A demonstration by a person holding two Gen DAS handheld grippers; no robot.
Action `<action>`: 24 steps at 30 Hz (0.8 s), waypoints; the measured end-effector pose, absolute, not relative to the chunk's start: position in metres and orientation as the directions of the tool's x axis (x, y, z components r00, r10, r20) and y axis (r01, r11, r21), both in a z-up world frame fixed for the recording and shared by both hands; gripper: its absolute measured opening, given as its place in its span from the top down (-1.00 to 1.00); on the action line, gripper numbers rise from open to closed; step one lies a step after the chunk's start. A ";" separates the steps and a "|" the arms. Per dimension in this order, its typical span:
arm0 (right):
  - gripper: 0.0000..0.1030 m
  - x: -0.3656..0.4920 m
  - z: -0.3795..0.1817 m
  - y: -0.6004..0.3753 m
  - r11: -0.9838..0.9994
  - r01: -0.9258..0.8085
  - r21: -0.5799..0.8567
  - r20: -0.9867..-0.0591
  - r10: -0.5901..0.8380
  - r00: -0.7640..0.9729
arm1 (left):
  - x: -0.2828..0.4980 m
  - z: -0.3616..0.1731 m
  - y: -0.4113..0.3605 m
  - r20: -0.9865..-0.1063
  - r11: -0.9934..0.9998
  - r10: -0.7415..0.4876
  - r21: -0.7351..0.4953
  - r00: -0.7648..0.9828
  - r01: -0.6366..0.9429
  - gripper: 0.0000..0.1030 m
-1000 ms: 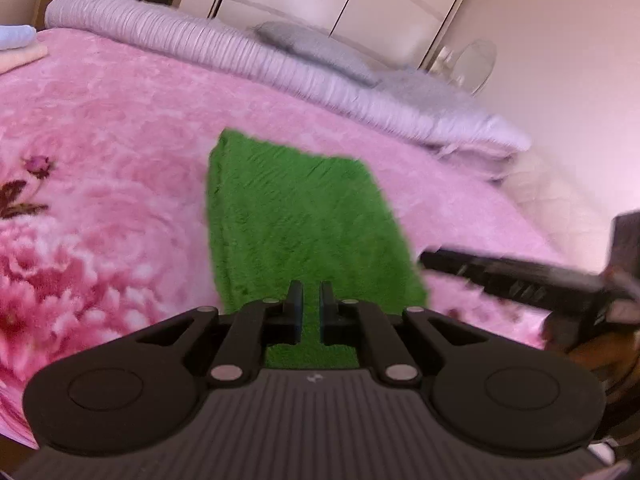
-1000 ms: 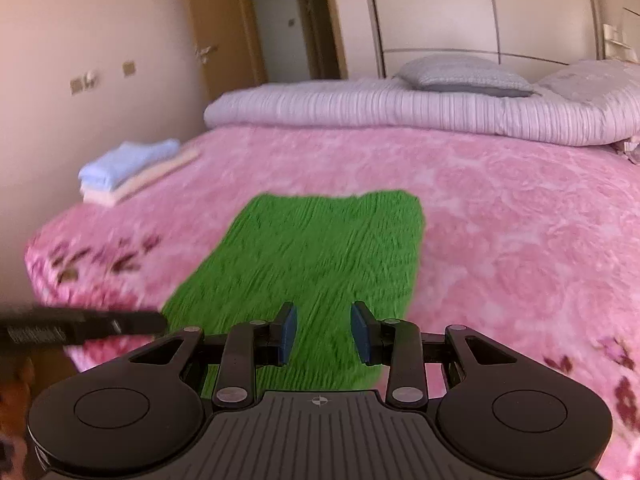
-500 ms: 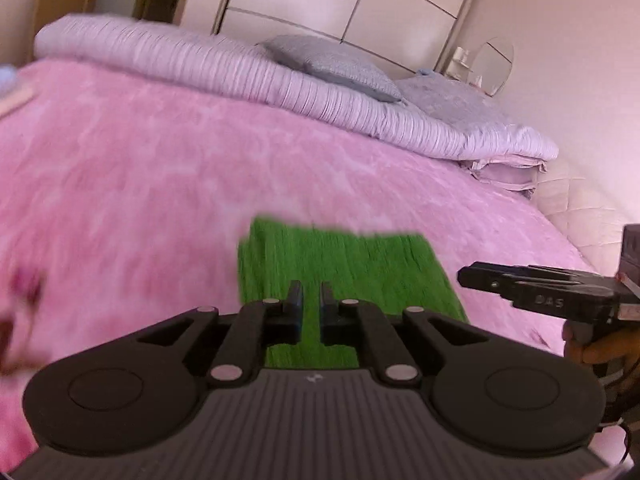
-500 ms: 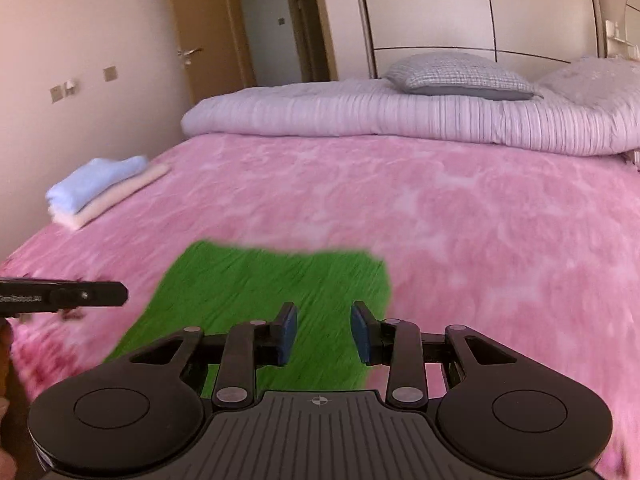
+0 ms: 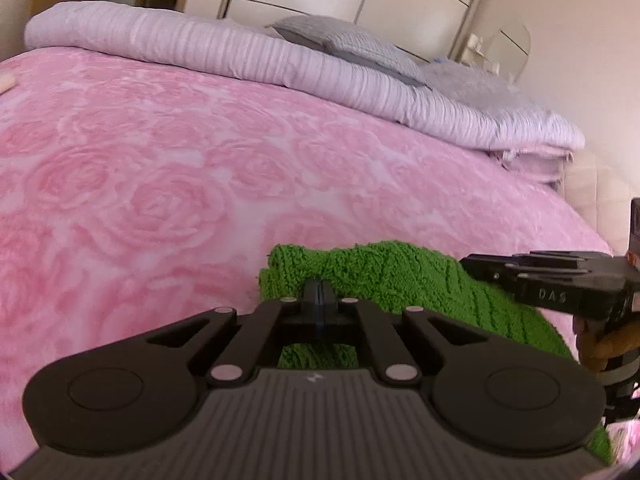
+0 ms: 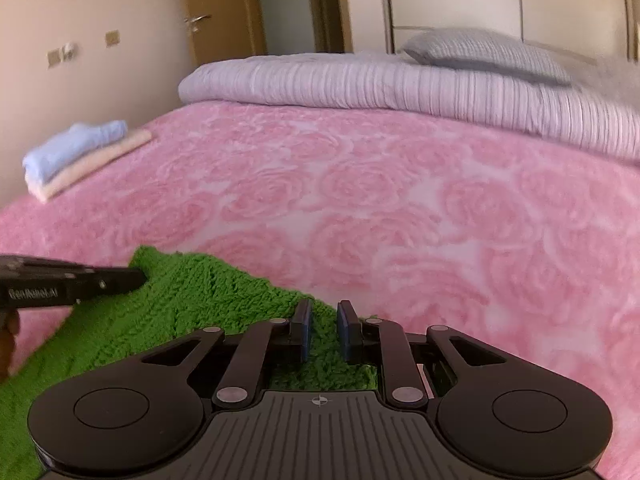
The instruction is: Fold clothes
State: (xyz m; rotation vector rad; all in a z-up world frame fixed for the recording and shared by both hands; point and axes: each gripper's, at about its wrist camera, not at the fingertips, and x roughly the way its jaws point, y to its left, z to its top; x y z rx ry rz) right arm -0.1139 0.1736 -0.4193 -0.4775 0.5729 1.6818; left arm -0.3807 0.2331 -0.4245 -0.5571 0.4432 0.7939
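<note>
The green knitted garment (image 6: 168, 312) lies on the pink bed (image 6: 400, 208) with its far edge running across between both hands — the left gripper (image 5: 319, 294) has its jaws together on one far corner, the right gripper (image 6: 323, 332), jaws closing, straddles the other corner without yet pinching it.

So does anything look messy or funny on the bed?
Nothing really stands out. The green cloth lies rumpled at its far edge only because the left gripper pinches that edge. The stacked towels sit neatly on the pink blanket.
</note>
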 end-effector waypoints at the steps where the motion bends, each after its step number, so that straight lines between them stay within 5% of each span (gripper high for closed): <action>1: 0.64 -0.111 -0.415 0.170 -0.133 -0.984 0.119 -0.596 0.783 -0.178 | -0.381 -0.418 0.230 -0.563 0.567 0.545 -0.297 0.621 -0.768 0.95; 3: 0.63 -0.103 -0.405 0.157 -0.102 -0.980 0.173 -0.582 0.792 -0.185 | -0.386 -0.406 0.226 -0.550 0.551 0.555 -0.320 0.624 -0.771 0.95; 7: 0.57 -0.085 -0.389 0.134 -0.032 -0.955 0.294 -0.559 0.805 -0.199 | -0.399 -0.396 0.239 -0.550 0.461 0.547 -0.431 0.631 -0.776 0.61; 11: 0.55 -0.076 -0.390 0.133 0.028 -0.938 0.346 -0.589 0.784 -0.194 | -0.391 -0.404 0.254 -0.581 0.451 0.476 -0.484 0.660 -0.750 0.61; 13: 0.55 -0.077 -0.395 0.137 0.035 -0.930 0.366 -0.604 0.769 -0.209 | -0.387 -0.410 0.256 -0.591 0.458 0.469 -0.474 0.657 -0.752 0.91; 18: 0.55 -0.084 -0.396 0.149 0.009 -0.923 0.384 -0.601 0.761 -0.242 | -0.408 -0.394 0.241 -0.520 0.462 0.574 -0.433 0.633 -0.774 0.92; 24: 0.55 -0.096 -0.402 0.161 0.007 -0.942 0.337 -0.624 0.751 -0.217 | -0.398 -0.425 0.251 -0.596 0.439 0.529 -0.417 0.604 -0.796 0.88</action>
